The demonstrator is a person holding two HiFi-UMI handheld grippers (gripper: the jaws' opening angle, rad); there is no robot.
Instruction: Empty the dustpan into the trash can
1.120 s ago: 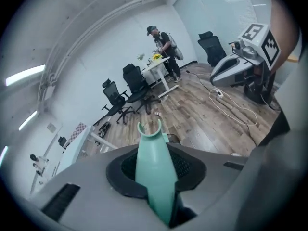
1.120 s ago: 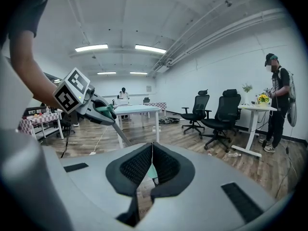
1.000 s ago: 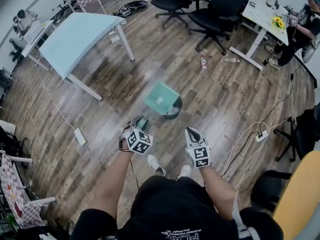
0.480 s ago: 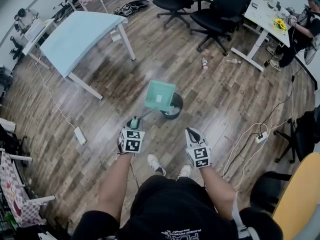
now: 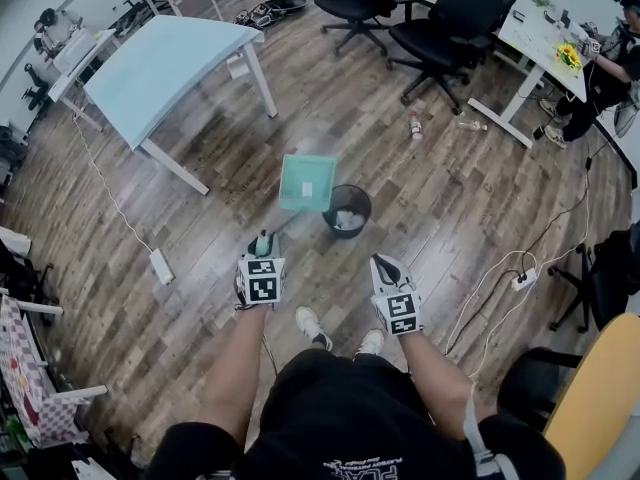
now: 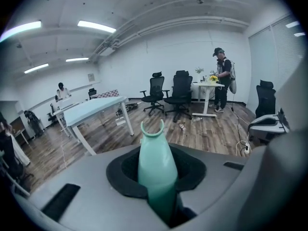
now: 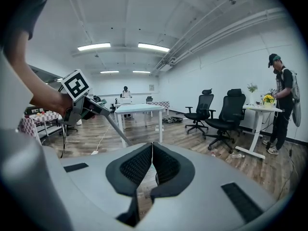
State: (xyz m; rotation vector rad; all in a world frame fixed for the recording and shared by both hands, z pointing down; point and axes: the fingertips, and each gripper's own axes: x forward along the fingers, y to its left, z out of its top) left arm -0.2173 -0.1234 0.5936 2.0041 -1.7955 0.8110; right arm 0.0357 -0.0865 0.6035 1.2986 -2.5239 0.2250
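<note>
Since a second ago we have swung the dustpan (image 5: 307,182) off the trash can (image 5: 348,211); it hangs just left of the can. Fingers of our left gripper (image 5: 263,246) clamp its handle, and those of the right gripper (image 5: 386,268) are together, empty. Tipping looks done; putting down remains.

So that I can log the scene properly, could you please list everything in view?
teal plastic dustpan: one, teal, held up just left of the trash can
round black trash can: one, black, on the floor ahead, pale litter inside
light blue rectangular table: one, far left
black wheeled office chairs: two, black, far side
white desk: one, far right, yellow flowers on it
plastic bottles: two, pale, floor near the desk
white power strips: two, floor left and right
seated person: one, dark clothes, at the desk
left gripper: grey, jaws shut on the dustpan's handle
right gripper: grey, jaws together, empty
</note>
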